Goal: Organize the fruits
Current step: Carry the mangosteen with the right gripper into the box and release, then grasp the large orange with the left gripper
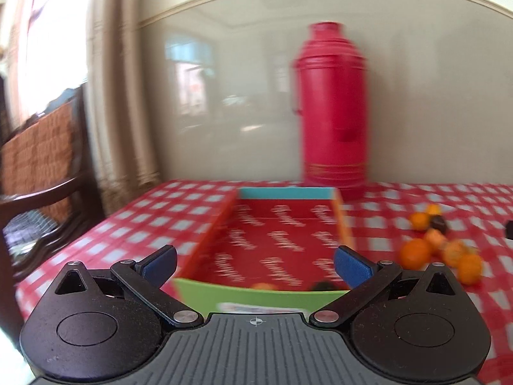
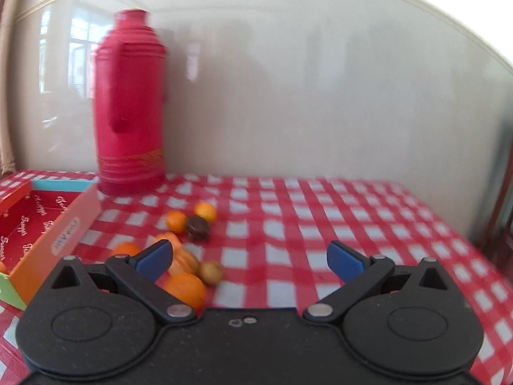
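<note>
A shallow red cardboard box [image 1: 275, 240] with orange, teal and green walls lies on the checked table; an orange fruit [image 1: 264, 286] and a dark fruit [image 1: 322, 285] sit at its near end. My left gripper [image 1: 255, 264] is open and empty above the box's near wall. A cluster of oranges [image 1: 415, 253] and a dark fruit [image 1: 438, 223] lies on the cloth right of the box. In the right wrist view my right gripper [image 2: 250, 261] is open and empty, just right of that cluster: oranges [image 2: 186, 288], a brownish fruit [image 2: 211, 271], a dark fruit [image 2: 198, 228]. The box [image 2: 61, 234] is at left.
A tall red thermos [image 1: 332, 109] stands at the back by the wall, behind the box; it also shows in the right wrist view [image 2: 128, 106]. A wooden chair [image 1: 41, 160] and curtain are left of the table. The red-white checked cloth [image 2: 352, 224] stretches to the right.
</note>
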`<state>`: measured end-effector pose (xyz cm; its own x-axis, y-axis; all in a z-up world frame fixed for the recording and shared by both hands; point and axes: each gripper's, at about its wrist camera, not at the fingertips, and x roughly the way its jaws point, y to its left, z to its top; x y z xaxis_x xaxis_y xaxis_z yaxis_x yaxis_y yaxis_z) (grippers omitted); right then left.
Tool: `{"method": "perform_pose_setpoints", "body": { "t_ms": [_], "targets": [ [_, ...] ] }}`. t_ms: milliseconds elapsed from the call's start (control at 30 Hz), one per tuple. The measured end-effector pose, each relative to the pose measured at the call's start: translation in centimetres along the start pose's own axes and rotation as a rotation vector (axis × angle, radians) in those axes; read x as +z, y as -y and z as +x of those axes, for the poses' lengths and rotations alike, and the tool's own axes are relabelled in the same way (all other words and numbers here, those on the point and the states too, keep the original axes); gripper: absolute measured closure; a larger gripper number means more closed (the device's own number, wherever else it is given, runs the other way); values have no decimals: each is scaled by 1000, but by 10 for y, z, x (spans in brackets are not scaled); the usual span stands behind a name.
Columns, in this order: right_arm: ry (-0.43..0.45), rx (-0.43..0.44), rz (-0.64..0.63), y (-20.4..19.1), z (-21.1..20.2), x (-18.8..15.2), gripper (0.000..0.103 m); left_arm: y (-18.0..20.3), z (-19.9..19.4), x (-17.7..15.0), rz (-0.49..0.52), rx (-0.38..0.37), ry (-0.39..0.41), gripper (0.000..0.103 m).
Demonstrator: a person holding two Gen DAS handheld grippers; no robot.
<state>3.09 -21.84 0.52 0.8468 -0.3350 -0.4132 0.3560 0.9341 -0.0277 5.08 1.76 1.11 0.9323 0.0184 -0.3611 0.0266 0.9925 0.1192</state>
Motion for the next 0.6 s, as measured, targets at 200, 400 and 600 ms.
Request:
{"method": "perform_pose_setpoints", "body": {
  "t_ms": [200,400,600],
  "targets": [
    [71,-87,49,29,-13,-7,6,70,11,2,116,-131,-18,0],
    [124,-215,115,50,-27,-17,6,117,36,7,186,-220,-62,0],
    [161,-254,146,68,-34,-19,6,140,69,13,200,-274,-99,12]
  ]
}}
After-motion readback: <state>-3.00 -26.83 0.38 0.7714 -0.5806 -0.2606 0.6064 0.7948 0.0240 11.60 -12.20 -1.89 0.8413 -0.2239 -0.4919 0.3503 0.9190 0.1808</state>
